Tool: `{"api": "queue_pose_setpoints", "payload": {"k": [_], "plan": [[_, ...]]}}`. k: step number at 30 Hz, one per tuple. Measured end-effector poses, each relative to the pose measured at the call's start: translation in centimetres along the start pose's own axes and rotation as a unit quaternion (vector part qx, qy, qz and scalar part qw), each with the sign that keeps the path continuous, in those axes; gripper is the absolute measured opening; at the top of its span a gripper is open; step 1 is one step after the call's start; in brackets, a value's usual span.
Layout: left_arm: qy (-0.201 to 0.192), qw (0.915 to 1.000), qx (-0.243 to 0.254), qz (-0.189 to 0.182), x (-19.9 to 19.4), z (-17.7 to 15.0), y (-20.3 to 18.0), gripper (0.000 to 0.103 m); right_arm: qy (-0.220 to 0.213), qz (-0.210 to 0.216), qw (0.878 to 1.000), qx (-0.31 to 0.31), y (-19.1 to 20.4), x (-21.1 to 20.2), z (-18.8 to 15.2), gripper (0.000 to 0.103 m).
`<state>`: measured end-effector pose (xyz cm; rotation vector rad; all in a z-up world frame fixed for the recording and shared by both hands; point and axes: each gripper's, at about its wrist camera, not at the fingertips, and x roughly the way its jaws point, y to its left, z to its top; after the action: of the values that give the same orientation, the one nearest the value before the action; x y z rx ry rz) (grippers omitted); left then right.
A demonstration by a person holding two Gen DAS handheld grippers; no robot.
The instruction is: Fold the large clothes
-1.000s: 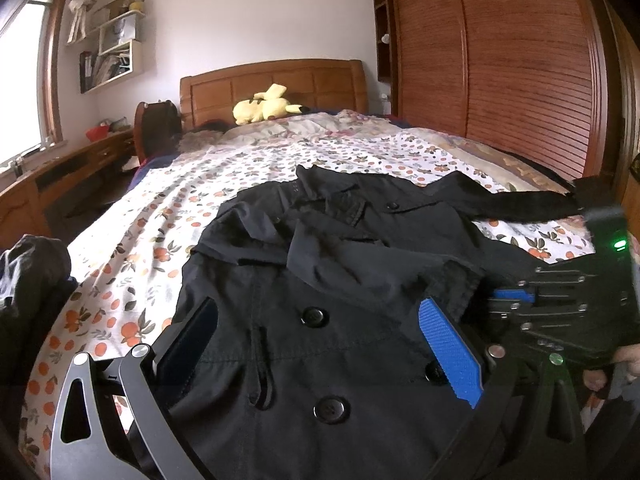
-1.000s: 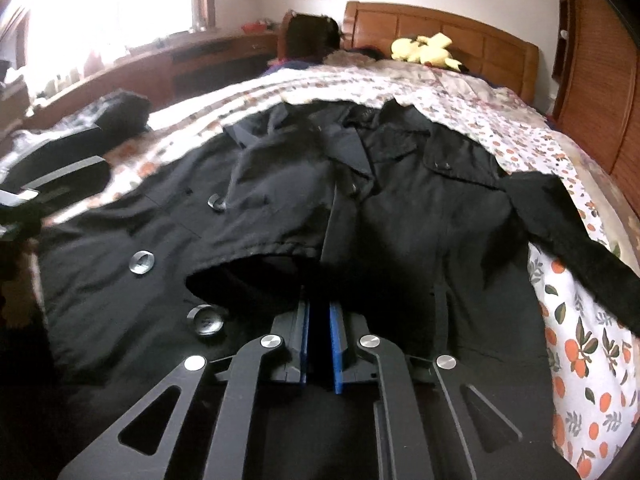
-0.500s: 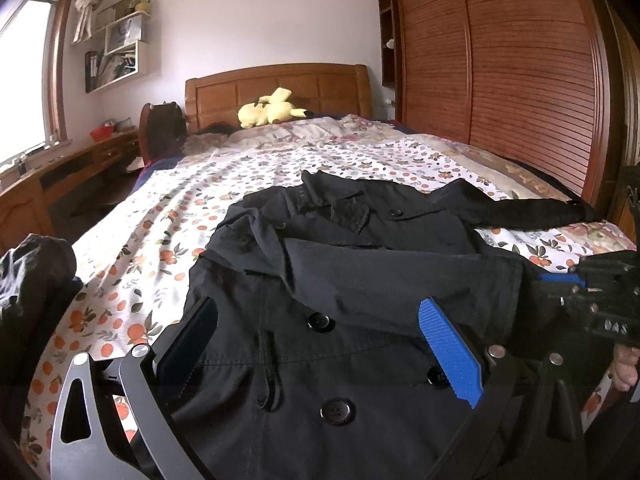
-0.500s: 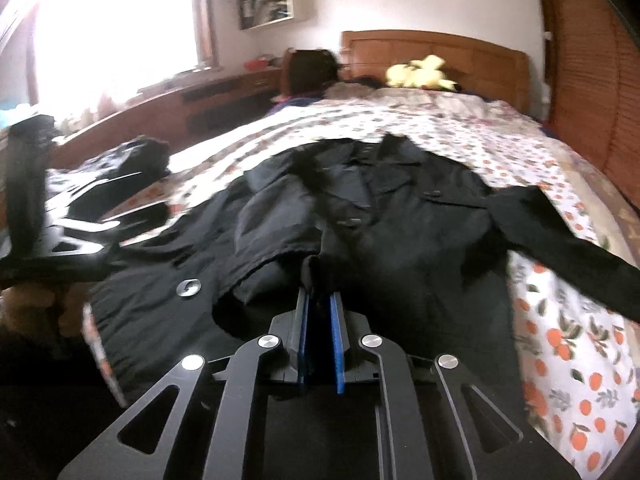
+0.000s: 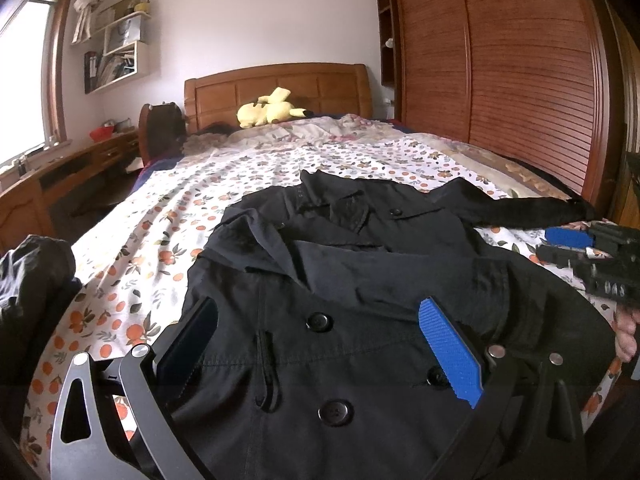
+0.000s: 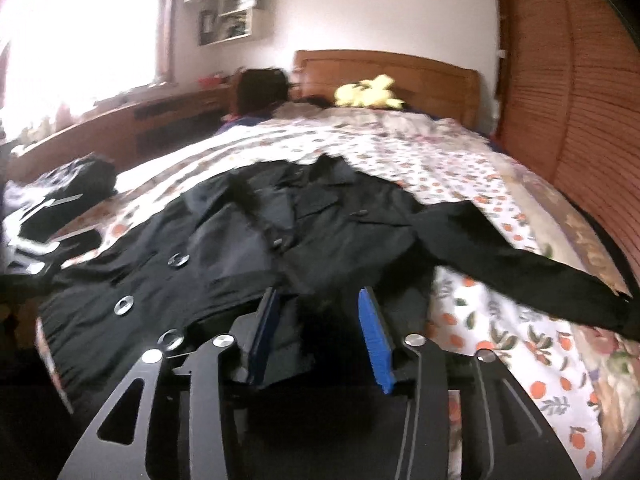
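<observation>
A black double-breasted coat (image 5: 360, 280) lies face up on the bed's flowered sheet (image 5: 168, 240). One sleeve is folded across its chest, and the other sleeve (image 6: 520, 256) stretches out to the right. My left gripper (image 5: 318, 304) hovers open and wide over the coat's lower front with its buttons. It holds nothing. My right gripper (image 6: 319, 296) is off the coat's right edge. Its jaws are opening, and the pads press on nothing, with the coat lying beyond them. In the left wrist view the right gripper (image 5: 576, 244) hangs above the sheet, a hand below it.
A yellow plush toy (image 5: 268, 112) rests by the wooden headboard (image 5: 280, 80). Slatted wardrobe doors (image 5: 500, 80) line the right side. A desk (image 5: 60, 168) runs under the window on the left. A dark bundle of clothes (image 5: 32, 280) sits at the bed's near left corner.
My right gripper was shut on the folded sleeve's end. It has let go, opened, and drawn back up and to the right. The left gripper has stayed still and open.
</observation>
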<state>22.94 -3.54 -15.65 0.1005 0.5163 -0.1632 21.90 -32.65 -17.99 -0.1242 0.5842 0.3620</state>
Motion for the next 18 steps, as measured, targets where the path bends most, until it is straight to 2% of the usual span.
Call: {"api": "queue_pose_setpoints", "payload": {"k": [7, 9, 12, 15, 16, 17, 18], "plan": [[-0.001, 1.0, 0.001, 0.0, 0.0, 0.0, -0.1, 0.101, 0.032, 0.046, 0.997, -0.052, 3.9, 1.1, -1.5, 0.046], [0.001, 1.0, 0.0, 0.0, 0.1, 0.0, -0.2, 0.101, 0.051, 0.047, 0.995, -0.065, 4.5, 1.8, -2.0, 0.047], [0.0, 1.0, 0.001, 0.0, 0.0, 0.0, -0.2, 0.101, 0.082, 0.046, 0.993, -0.076, 4.9, 3.4, -2.9, 0.056], [-0.002, 1.0, -0.002, -0.002, 0.0, 0.0, -0.1, 0.101, 0.1, 0.03, 0.991, -0.082, 4.9, 4.7, -3.7, 0.056], [-0.003, 1.0, -0.004, -0.003, -0.1, 0.0, -0.1, 0.101, 0.102, 0.024, 0.991, -0.08, 4.8, 5.0, -3.8, 0.054], [-0.004, 1.0, -0.005, -0.004, -0.2, 0.0, -0.1, 0.101, 0.103, 0.018, 0.991, -0.08, 4.7, 5.1, -3.8, 0.042], [-0.006, 0.9999, -0.006, -0.006, -0.3, 0.1, 0.0, 0.101, 0.103, 0.003, 0.991, -0.083, 4.7, 5.2, -3.8, 0.024]]}}
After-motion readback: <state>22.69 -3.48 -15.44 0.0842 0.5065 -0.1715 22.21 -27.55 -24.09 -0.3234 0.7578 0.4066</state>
